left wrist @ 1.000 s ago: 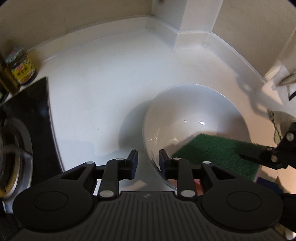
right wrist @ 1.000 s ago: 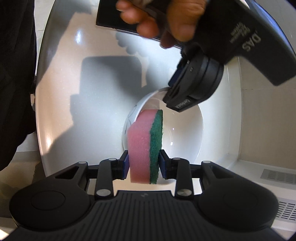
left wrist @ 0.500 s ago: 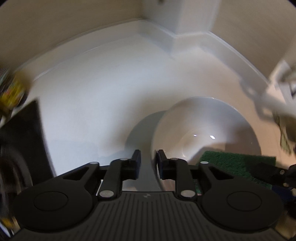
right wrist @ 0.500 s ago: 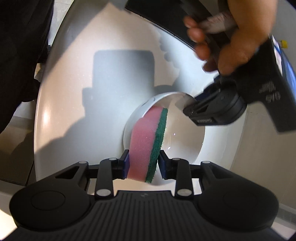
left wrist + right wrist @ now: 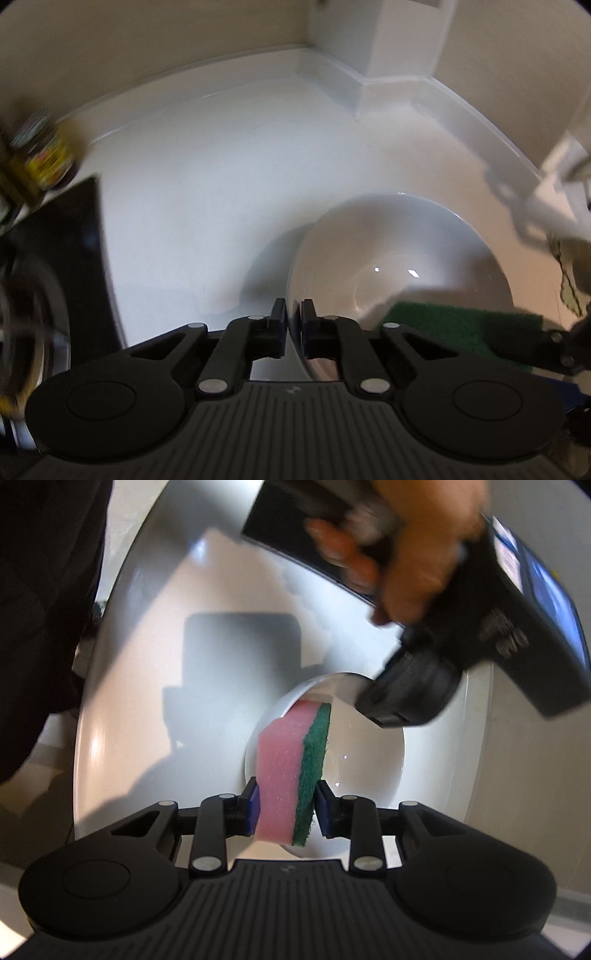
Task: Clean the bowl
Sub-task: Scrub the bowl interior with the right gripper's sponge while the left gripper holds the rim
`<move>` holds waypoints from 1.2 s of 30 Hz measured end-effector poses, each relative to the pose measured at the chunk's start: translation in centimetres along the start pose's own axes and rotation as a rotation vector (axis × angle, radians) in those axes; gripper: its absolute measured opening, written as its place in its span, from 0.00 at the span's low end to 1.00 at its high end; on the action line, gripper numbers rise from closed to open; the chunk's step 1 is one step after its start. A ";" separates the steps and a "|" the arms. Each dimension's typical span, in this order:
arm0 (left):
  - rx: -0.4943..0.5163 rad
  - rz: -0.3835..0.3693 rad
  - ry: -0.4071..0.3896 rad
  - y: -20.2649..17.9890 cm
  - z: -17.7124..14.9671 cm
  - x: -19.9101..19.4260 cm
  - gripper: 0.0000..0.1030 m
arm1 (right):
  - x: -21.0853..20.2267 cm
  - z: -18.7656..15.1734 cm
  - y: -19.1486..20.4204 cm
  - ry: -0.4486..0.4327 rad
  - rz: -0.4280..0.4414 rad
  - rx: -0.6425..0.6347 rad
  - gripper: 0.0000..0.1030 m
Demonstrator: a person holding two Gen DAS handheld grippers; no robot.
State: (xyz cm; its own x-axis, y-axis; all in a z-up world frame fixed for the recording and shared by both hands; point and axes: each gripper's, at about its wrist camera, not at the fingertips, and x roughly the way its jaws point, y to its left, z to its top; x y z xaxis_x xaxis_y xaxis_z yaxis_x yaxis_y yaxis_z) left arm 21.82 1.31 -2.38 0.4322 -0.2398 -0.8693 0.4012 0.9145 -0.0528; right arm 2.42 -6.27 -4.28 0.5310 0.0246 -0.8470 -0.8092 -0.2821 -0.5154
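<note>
White bowl on the counter, holding only the sponge's far end. Left gripper jaws just closed, pinching the bowl's near rim. Right gripper clamps the pink-and-green sponge.

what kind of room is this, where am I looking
Most likely a home kitchen. A white counter runs into a tiled corner, with a black stovetop and a jar at its edge. A white bowl stands on the counter, and a pink and green scrubbing sponge is poised over it.
</note>
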 end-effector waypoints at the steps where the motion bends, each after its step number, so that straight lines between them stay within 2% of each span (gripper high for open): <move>1: 0.007 -0.003 -0.003 -0.1 0.4 0.4 0.09 | 0.3 0.0 0.1 0.009 -0.009 -0.006 0.26; 4: -0.045 0.010 -0.019 0.0 0.3 0.5 0.21 | 1.5 0.4 0.2 0.041 -0.035 -0.016 0.26; 8: -0.121 0.024 -0.023 0.3 -1.6 -0.6 0.33 | 2.4 1.9 -1.1 0.056 -0.042 0.018 0.26; 13: -0.154 0.030 -0.040 0.2 -3.5 -1.5 0.31 | 3.5 2.9 -1.2 0.078 -0.067 0.018 0.26; 16: -0.081 0.004 -0.022 0.1 -3.1 -1.1 0.16 | 3.7 3.9 -1.1 0.060 -0.063 -0.011 0.26; 19: 0.028 0.017 0.017 -0.4 -2.0 -0.8 0.14 | 3.2 4.5 -0.9 0.021 -0.059 -0.023 0.26; 22: 0.062 0.021 0.027 -0.6 -1.1 -0.4 0.14 | 3.2 4.3 -0.9 0.020 -0.062 0.000 0.26; 24: 0.029 0.029 0.027 -0.5 -0.7 -0.1 0.20 | 3.6 4.7 -1.0 0.029 -0.067 0.030 0.26; 26: -0.052 0.040 0.019 -0.2 -1.1 -0.3 0.21 | 4.8 5.4 -1.5 0.034 -0.068 0.050 0.26; 28: -0.084 0.039 0.014 0.0 -1.7 -0.7 0.22 | 6.1 6.0 -2.4 0.037 -0.067 0.071 0.26; 30: -0.128 0.010 0.006 0.2 -2.7 -1.5 0.23 | 6.6 6.1 -2.7 0.037 -0.063 0.084 0.26; 31: -0.131 0.006 0.002 0.2 -2.9 -1.7 0.23 | 6.8 6.2 -2.9 0.037 -0.061 0.091 0.26; 33: -0.072 0.022 -0.007 -0.5 -3.2 -1.7 0.22 | 6.9 6.4 -3.2 0.031 -0.050 0.094 0.26; 35: -0.041 0.030 -0.001 -0.7 -2.7 -1.1 0.11 | 5.5 6.1 -3.3 0.018 -0.033 0.095 0.26; 36: -0.021 0.037 0.006 -0.8 -2.4 -0.8 0.10 | 5.6 6.5 -3.6 0.004 -0.020 0.098 0.26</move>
State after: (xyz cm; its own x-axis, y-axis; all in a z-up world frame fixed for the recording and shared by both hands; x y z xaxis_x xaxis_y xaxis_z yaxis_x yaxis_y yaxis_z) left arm 19.23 1.54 -2.77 0.4414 -0.2040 -0.8738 0.3681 0.9293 -0.0309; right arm 6.68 1.09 -8.00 0.5479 0.0257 -0.8362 -0.8191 -0.1867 -0.5424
